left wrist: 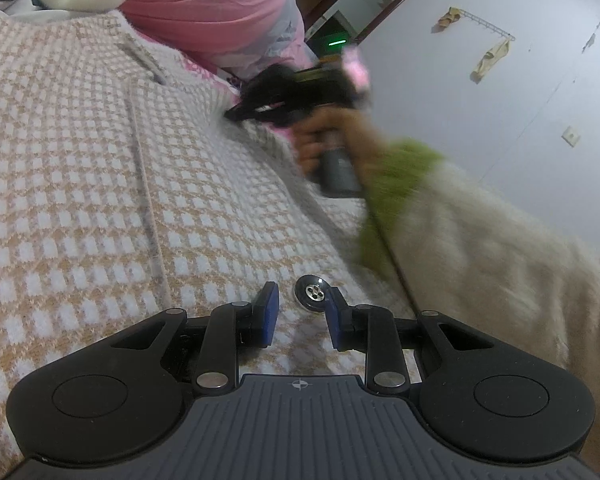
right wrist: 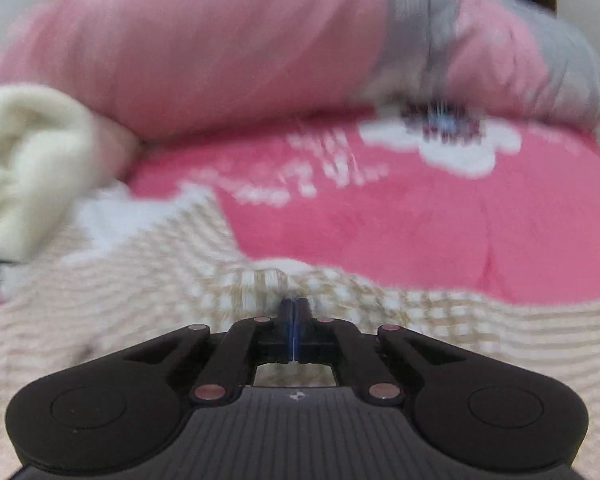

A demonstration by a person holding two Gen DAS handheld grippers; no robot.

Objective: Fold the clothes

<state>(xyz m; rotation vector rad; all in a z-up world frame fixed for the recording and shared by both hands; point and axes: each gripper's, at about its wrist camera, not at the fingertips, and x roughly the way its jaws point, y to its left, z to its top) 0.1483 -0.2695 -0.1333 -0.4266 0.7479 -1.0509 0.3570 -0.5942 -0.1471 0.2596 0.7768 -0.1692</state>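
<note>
Tan-and-white checked knit makes up the one garment (left wrist: 100, 184) being folded; it lies spread over a pink bedcover (right wrist: 420, 224) printed with white flowers, and one metal snap button (left wrist: 314, 293) sits near its edge. Two grippers are at work. The left gripper (left wrist: 300, 316) hovers low over the knit with its blue-padded jaws apart, the button between the tips, nothing held. At about one o'clock from it the right gripper (left wrist: 236, 113), blurred, meets the garment's far edge; in its own view the right gripper (right wrist: 295, 312) has its jaws pressed together on a raised pinch of that edge. One hand (left wrist: 320, 140) in a green cuff grips its handle. One pink pillow (left wrist: 212, 4) and one cream bundle (right wrist: 28, 152) lie beyond at twelve and ten o'clock. A pale wall (left wrist: 500, 80) with one hook rail (left wrist: 488, 26) stands to the right.
</note>
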